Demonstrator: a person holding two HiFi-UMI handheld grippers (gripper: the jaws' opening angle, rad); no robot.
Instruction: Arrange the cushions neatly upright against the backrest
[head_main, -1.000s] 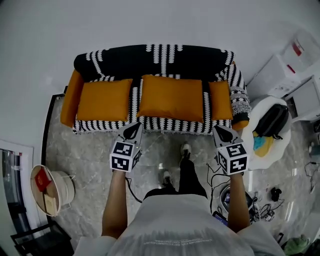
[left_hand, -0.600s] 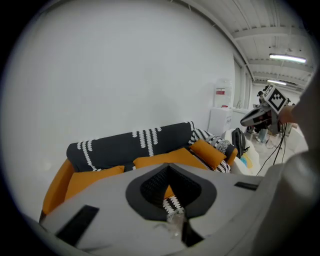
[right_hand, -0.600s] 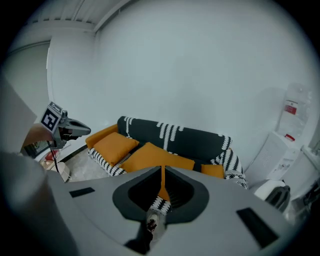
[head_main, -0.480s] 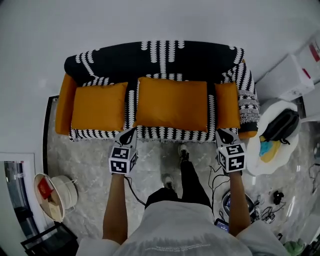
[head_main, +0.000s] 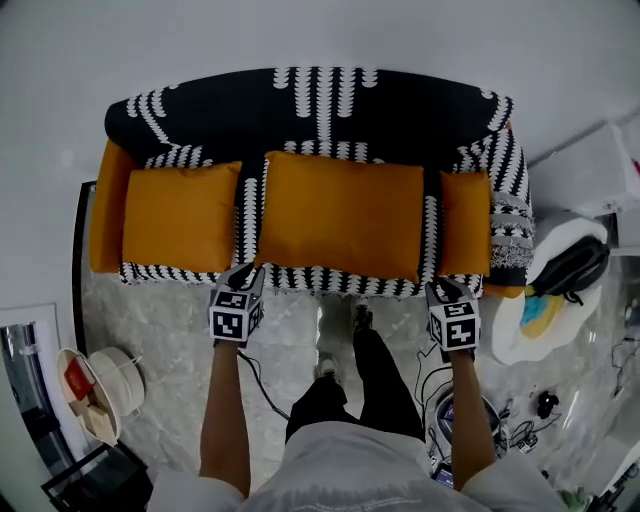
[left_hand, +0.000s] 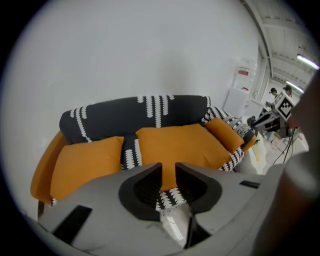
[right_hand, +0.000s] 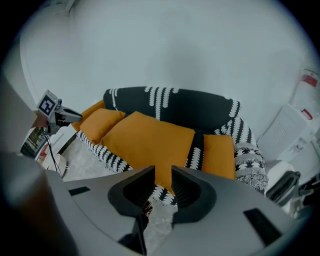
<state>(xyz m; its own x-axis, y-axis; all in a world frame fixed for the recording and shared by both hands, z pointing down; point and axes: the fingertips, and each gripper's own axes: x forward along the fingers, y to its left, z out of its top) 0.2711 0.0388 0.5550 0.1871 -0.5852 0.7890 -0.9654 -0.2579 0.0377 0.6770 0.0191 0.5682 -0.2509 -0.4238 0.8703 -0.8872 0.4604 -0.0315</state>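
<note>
Three orange cushions lie flat on the seat of a sofa with a black-and-white cover: a left one, a large middle one and a narrow right one. The dark backrest runs behind them. My left gripper hovers at the seat's front edge, between the left and middle cushions. My right gripper hovers at the front edge below the narrow cushion. The left gripper's jaws are opening with only air in the gap. The right gripper's jaws are opening too, with nothing between them.
A round white side table with a black bag stands right of the sofa. A white basket sits on the floor at the left. Cables and small items lie on the marble floor by my legs.
I have stepped closer to the sofa. Both grippers moved forward from over the floor to the seat's front edge. The cushions have not moved.
</note>
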